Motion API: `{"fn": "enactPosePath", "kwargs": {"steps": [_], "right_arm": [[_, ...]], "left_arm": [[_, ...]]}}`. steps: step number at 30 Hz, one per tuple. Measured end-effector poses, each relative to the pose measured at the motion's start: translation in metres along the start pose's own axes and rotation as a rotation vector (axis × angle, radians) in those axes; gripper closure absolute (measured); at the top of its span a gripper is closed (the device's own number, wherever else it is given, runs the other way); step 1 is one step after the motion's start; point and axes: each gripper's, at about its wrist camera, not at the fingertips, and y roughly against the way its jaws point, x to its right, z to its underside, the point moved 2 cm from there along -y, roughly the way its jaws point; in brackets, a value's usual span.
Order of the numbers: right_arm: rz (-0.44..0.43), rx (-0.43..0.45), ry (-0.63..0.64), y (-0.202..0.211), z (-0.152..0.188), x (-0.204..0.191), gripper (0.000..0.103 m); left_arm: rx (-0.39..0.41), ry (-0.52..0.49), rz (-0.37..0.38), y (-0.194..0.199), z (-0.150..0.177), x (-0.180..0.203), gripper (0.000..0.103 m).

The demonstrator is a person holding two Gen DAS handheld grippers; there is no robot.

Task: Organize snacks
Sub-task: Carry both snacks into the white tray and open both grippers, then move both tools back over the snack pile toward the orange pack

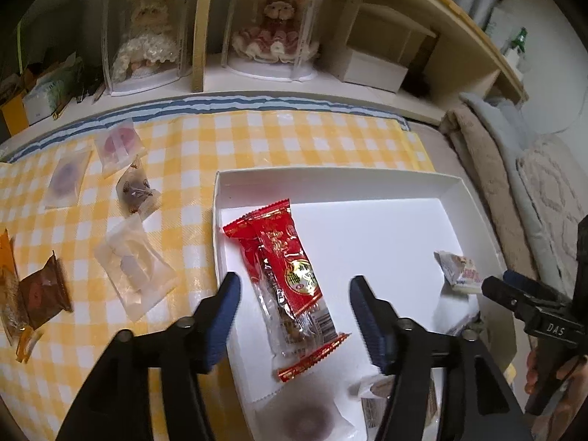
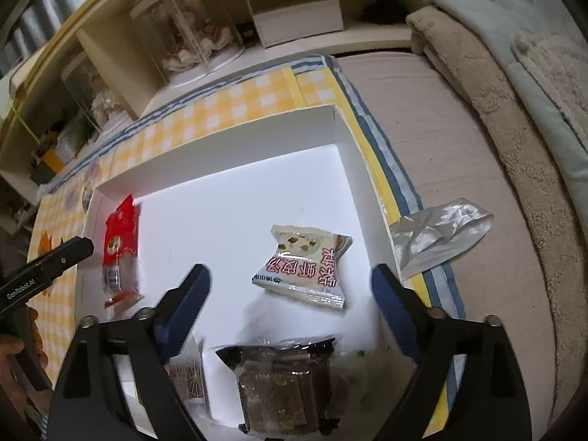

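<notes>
Partly done. The shallow white cardboard box (image 1: pixel 452 187) holds a red foil snack pack (image 1: pixel 290 275) and others; several wrapped snacks (image 1: pixel 134 275) remain on the yellow-checked surface (image 1: pixel 257 139). Left tool (image 1: pixel 294 312) and right tool (image 2: pixel 290 294) both spread, empty.

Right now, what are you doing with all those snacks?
A person is sorting wrapped snacks into a white box with a hand-held tool in each hand. The left tool stands open over a red packet lying in the box; the right tool is open above a white packet. More snacks wait on the yellow checked cloth.
</notes>
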Motion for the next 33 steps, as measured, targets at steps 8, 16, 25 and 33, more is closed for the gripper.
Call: {"fn": "enactPosePath", "kwargs": {"steps": [8, 16, 25, 33], "right_arm": [[0.015, 0.025, 0.005, 0.008, 0.006, -0.003, 0.000], [0.015, 0.050, -0.004, 0.021, 0.007, -0.007, 0.000], [0.031, 0.083, -0.003, 0.040, 0.008, -0.011, 0.000], [0.043, 0.132, 0.014, 0.067, 0.007, -0.027, 0.000]], "left_arm": [[0.005, -0.017, -0.006, 0.016, 0.008, 0.005, 0.000], [0.012, -0.021, -0.005, 0.035, 0.014, 0.010, 0.000], [0.035, -0.004, 0.004, 0.064, 0.015, 0.009, 0.000], [0.073, -0.017, 0.014, 0.097, 0.020, 0.009, 0.000]]}}
